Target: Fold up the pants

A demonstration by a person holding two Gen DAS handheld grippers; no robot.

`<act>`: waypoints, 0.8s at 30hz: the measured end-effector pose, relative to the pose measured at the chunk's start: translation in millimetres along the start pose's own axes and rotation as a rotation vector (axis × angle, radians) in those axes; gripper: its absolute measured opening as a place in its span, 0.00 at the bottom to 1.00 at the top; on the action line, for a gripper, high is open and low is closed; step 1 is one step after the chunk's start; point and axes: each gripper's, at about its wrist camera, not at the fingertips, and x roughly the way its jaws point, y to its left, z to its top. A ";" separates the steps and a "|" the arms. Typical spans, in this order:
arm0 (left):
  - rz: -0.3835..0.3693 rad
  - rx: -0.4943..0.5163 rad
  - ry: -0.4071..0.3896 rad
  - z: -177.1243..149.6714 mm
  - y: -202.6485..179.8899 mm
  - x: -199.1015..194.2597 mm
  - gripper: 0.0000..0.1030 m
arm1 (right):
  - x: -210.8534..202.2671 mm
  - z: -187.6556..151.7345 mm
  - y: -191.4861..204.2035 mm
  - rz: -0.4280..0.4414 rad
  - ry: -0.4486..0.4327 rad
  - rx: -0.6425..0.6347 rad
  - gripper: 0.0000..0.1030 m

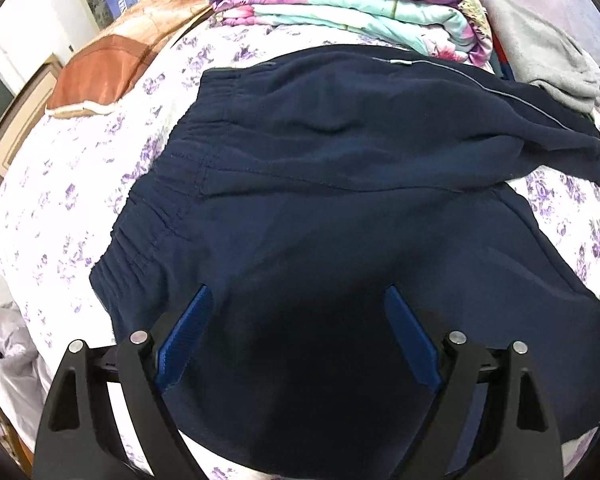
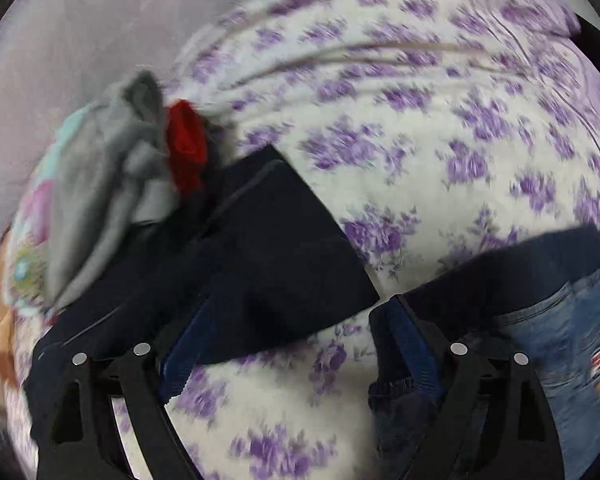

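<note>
Dark navy pants (image 1: 320,208) lie on a bed with a white sheet printed with purple flowers (image 1: 68,184). The elastic waistband (image 1: 152,216) is at the left and the legs run off to the right. My left gripper (image 1: 298,300) is open just above the pants' near part, its blue pads (image 1: 188,340) wide apart. In the right wrist view a navy pant leg end (image 2: 276,236) lies on the sheet. My right gripper (image 2: 300,312) is open above the leg's cuff edge and bare sheet. That view is blurred.
A folded floral quilt (image 1: 348,8) and an orange blanket (image 1: 112,48) lie at the bed's far side. A grey garment (image 2: 108,184) and a red cloth (image 2: 186,144) lie beside the leg. Blue jeans (image 2: 560,328) lie at the lower right.
</note>
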 end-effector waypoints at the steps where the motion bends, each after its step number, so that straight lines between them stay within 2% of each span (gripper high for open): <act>1: 0.010 0.004 -0.005 -0.2 0.3 -2.6 0.83 | 6.9 -0.3 -1.5 -0.014 -0.002 0.040 0.87; 3: 0.031 -0.002 -0.022 -0.9 4.0 -8.7 0.83 | 23.5 -0.5 0.0 -0.057 0.006 0.117 0.84; 4: 0.038 -0.009 -0.026 -1.0 6.6 -10.2 0.83 | 29.8 1.5 2.0 -0.071 0.018 0.111 0.75; 5: 0.042 -0.019 -0.028 0.3 11.2 -10.0 0.83 | 32.7 4.2 5.0 -0.065 0.031 0.100 0.46; 6: 0.047 -0.029 -0.029 0.8 15.2 -9.6 0.83 | 33.4 6.2 7.7 -0.047 0.043 0.090 0.22; 7: 0.058 -0.042 -0.028 2.6 21.5 -8.4 0.83 | 26.1 8.1 10.9 0.013 0.047 0.096 0.18; 9: 0.074 -0.059 -0.038 7.0 30.0 -7.5 0.83 | -8.8 13.5 9.8 0.103 -0.007 0.129 0.18; 10: 0.085 -0.070 -0.048 11.1 35.5 -7.8 0.83 | -41.7 14.9 1.8 0.177 -0.044 0.153 0.18; 13: 0.096 -0.079 -0.074 21.6 45.7 -8.4 0.83 | -107.3 4.8 -30.5 0.227 -0.058 0.182 0.18; 15: 0.108 -0.065 -0.090 29.5 49.5 -7.9 0.83 | -131.5 -8.7 -51.8 0.223 -0.043 0.198 0.19; 16: 0.110 -0.053 -0.101 34.9 51.3 -7.3 0.83 | -138.3 -21.0 -66.5 0.189 -0.016 0.210 0.21; 17: 0.104 -0.042 -0.104 39.6 52.6 -5.7 0.84 | -134.4 -30.7 -76.7 0.142 0.018 0.210 0.37; 18: 0.099 -0.031 -0.103 44.6 53.6 -3.4 0.84 | -122.8 -39.4 -87.8 0.060 0.061 0.187 0.56; 19: 0.107 -0.014 -0.104 52.2 54.6 0.9 0.84 | -107.4 -52.6 -99.0 -0.128 0.132 0.138 0.59; 20: 0.117 0.002 -0.105 57.2 55.2 2.9 0.84 | -105.6 -58.6 -103.2 -0.230 0.144 0.128 0.57; 21: 0.127 0.020 -0.109 64.4 56.4 5.1 0.84 | -111.1 -63.3 -108.4 -0.276 0.119 0.141 0.57; 23: 0.121 0.039 -0.133 80.1 58.9 0.7 0.84 | -134.9 -64.8 -110.1 -0.190 -0.010 0.210 0.58; 24: 0.110 0.043 -0.147 88.4 61.3 -1.0 0.84 | -142.2 -62.5 -104.3 -0.171 -0.052 0.216 0.63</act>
